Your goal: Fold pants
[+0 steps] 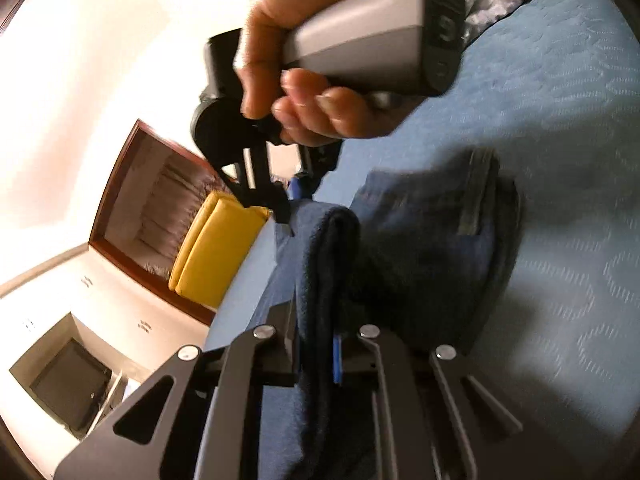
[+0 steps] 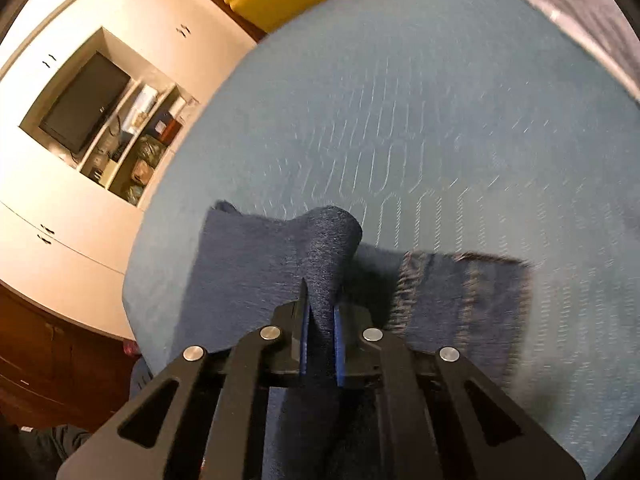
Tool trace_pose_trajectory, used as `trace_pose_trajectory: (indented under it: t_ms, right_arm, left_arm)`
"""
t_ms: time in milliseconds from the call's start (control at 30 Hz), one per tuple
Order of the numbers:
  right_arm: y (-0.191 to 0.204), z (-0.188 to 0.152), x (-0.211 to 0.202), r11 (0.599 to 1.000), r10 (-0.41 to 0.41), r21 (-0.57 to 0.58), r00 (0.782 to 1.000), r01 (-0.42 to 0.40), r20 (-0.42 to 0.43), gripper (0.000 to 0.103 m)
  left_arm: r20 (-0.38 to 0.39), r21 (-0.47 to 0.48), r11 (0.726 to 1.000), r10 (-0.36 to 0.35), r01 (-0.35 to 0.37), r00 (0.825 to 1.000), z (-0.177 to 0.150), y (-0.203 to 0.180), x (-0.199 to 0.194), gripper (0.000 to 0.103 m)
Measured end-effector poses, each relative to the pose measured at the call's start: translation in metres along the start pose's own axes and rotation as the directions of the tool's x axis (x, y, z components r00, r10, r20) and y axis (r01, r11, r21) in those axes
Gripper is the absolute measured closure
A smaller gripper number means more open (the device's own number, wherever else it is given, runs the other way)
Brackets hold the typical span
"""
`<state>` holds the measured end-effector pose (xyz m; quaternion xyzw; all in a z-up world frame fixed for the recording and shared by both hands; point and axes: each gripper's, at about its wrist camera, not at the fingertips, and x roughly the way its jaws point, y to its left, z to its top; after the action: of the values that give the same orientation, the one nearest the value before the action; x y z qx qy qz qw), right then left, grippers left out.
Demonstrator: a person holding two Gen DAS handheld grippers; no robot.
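Now both my grippers are clenched on the pants [image 2: 280, 280]: my right gripper [image 2: 320, 344] pinches a raised ridge of denim between its pads, and my left gripper [image 1: 316, 352] clamps a dark fold the same way. Beyond them the rest of the pants lies on the bed [image 2: 400, 100], near its edge. I judge this the carry-over of a fold; next I must bring both pinches across evenly, then lower and release.
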<state>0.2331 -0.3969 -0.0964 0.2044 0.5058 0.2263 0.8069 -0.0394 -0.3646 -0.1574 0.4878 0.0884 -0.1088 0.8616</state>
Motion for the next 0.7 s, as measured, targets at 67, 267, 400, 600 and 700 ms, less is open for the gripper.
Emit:
trace_pose_trajectory:
  t_ms: [67, 267, 400, 600, 700]
  right_arm:
    - [-0.007, -0.001, -0.011, 1.000, -0.010, 0.008, 1.000, 0.010, 0.013, 0.094]
    - [-0.038, -0.012, -0.031, 0.998, -0.030, 0.048, 0.999, 0.028, 0.029, 0.094]
    - [-0.054, -0.022, -0.031, 0.997, -0.017, 0.075, 0.999, 0.014, 0.043, 0.094]
    - [-0.067, -0.034, -0.010, 0.991, -0.093, 0.100, 0.993, 0.086, 0.077, 0.081]
    - [-0.064, -0.039, -0.012, 0.989, -0.111, 0.108, 0.986, 0.097, 0.128, 0.075]
  left_arm:
    - [0.014, 0.023, 1.000, -0.018, 0.018, 1.000, 0.009, -0.011, -0.003, 0.093]
    - [0.036, 0.095, 0.994, -0.052, 0.049, 0.998, 0.018, -0.033, 0.004, 0.093]
    - [0.038, 0.132, 0.989, -0.072, 0.066, 0.997, 0.012, -0.042, 0.006, 0.093]
    - [0.028, 0.096, 0.990, -0.106, 0.103, 0.994, 0.010, -0.036, 0.022, 0.070]
    - [0.055, 0.021, 0.987, -0.161, 0.160, 0.985, 0.005, -0.007, 0.016, 0.048]
